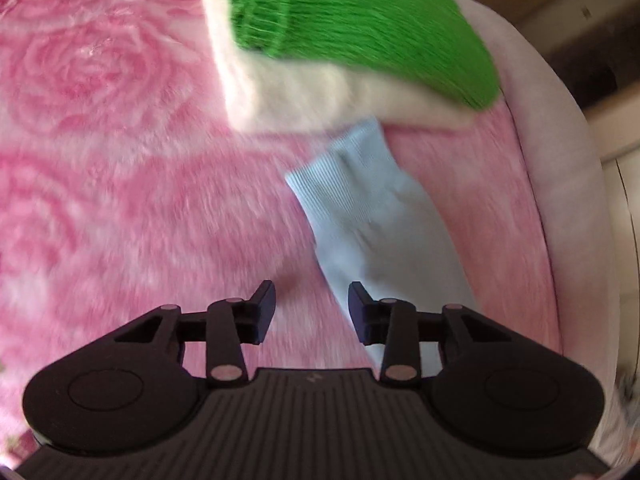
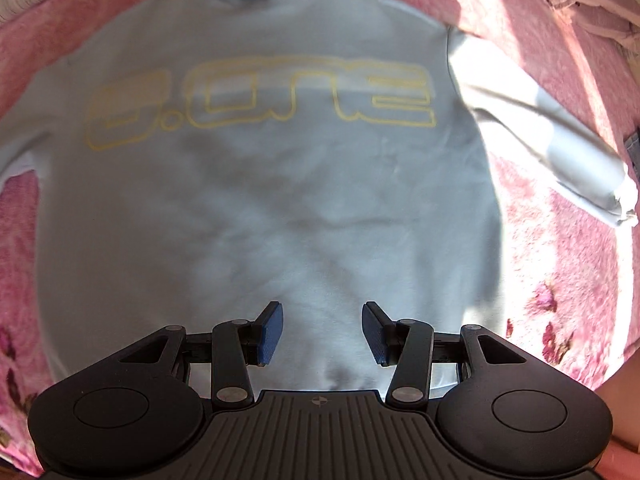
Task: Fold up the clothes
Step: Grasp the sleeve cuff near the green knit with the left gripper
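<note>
I am looking down my right claw [image 2: 322, 332] at a pale blue long-sleeved sweatshirt with a yellow outlined logo [image 2: 256, 184], which is lying flat and face up on a fluffy pink rose-patterned blanket [image 2: 560, 248]. The blanket is showing as a pink margin past the sweatshirt on both sides and beyond its collar, so there is bare fleece all round the garment. The right claw's blue-padded fingers [image 2: 272, 334] are standing apart with nothing between them, and they are hanging over the lower middle of the sweatshirt's body, near its hem. One sleeve is stretching away from the sweatshirt's body toward the right rim of this view, partly in bright sun. The left wrist view is giving me what the right one is not: the ribbed cuff of a blue sleeve [image 1: 372, 216] running from just ahead of my left claw [image 1: 312, 308] toward a folded cream fleece cloth [image 1: 304, 88] with a bright green knitted garment [image 1: 360, 12] lying on it, and the blanket's pale edge curving down past the sleeve. The left claw's jaws are also spread and holding nothing; the sleeve is passing just beside its right-hand finger. This view is blurring.
</note>
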Available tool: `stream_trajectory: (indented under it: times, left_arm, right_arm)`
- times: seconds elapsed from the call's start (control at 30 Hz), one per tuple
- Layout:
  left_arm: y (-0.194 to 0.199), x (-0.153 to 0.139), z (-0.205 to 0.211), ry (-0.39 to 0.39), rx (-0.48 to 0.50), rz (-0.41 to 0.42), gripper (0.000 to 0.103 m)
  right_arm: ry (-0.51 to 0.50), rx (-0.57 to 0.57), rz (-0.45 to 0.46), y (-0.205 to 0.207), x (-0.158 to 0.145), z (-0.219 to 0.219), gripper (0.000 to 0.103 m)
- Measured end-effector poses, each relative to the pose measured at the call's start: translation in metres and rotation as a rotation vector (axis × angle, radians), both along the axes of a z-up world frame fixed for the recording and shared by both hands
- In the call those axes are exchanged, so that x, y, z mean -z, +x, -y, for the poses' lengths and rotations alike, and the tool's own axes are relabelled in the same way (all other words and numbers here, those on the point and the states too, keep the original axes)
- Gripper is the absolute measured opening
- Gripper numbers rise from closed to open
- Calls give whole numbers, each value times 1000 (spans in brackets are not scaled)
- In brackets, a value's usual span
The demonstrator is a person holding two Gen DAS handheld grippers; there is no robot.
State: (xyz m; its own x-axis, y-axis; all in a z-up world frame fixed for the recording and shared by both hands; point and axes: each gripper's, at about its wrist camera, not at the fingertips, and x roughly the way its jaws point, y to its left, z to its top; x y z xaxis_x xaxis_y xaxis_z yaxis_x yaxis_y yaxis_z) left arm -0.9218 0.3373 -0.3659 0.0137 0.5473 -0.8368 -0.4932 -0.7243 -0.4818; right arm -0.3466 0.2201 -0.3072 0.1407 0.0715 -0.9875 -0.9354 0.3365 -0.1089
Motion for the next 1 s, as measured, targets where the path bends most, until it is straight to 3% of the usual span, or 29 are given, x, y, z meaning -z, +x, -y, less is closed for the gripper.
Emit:
stream_trajectory:
  times: [0.13, 0.3, 0.53, 0.67, 0.8, 1.0]
  left_arm:
    - [-9, 8, -5, 67, -39, 2, 33]
    - [-8, 15, -20, 93, -25, -36, 32]
    - [16, 16, -39, 62, 75, -229, 21]
    - [38, -7, -45, 77, 159, -310, 11]
    - [86, -53, -45, 191, 288, -317, 10]
    - [237, -116, -31, 449, 655, -146, 7]
  right_arm:
    - [-25, 2, 6, 0, 14, -2, 48]
    - [-40, -13, 7, -1, 27, -3, 48]
    - [-34, -35, -4, 6, 43, 1, 48]
    - [-12, -48, -7, 22, 46, 2, 48]
    - [36, -65, 23, 46, 37, 6, 48]
    - [86, 10, 51, 102, 23, 18, 48]
